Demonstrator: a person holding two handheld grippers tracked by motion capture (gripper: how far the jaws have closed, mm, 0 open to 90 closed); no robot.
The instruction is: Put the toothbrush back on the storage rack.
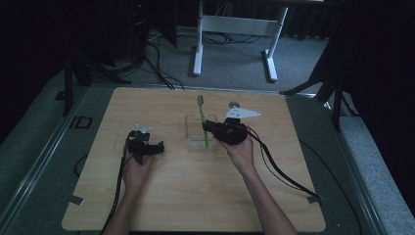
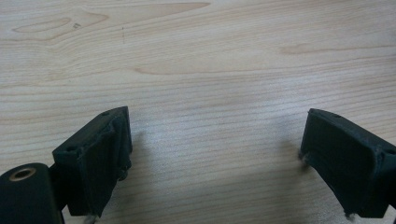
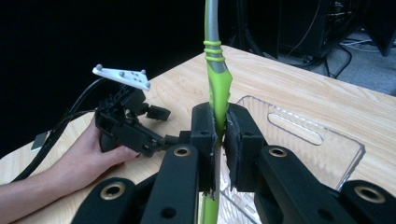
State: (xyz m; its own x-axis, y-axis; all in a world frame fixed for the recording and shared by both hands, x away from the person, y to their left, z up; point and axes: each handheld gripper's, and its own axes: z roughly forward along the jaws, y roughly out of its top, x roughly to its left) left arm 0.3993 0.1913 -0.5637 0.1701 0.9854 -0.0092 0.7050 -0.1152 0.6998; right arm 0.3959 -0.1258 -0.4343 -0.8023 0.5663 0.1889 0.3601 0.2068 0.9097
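At the centre of the high view, the right tool is clamped tight on a green toothbrush, which stands nearly upright with its lower end inside a clear plastic container on the wooden bench. From the right gripper view the two black jaws pinch the lime-green handle at its thick waist, and the handle turns grey higher up towards the top edge of the frame; the head, seen in the high view, has green bristles. The grip looks narrow on a smooth, tapering handle, so the brush could pivot or slide between the pads if it is tilted. Its lower end might also catch the container's wall and drag or tip that light box. The left tool, left of centre, rests on the bench with its jaws wide apart and nothing between them.
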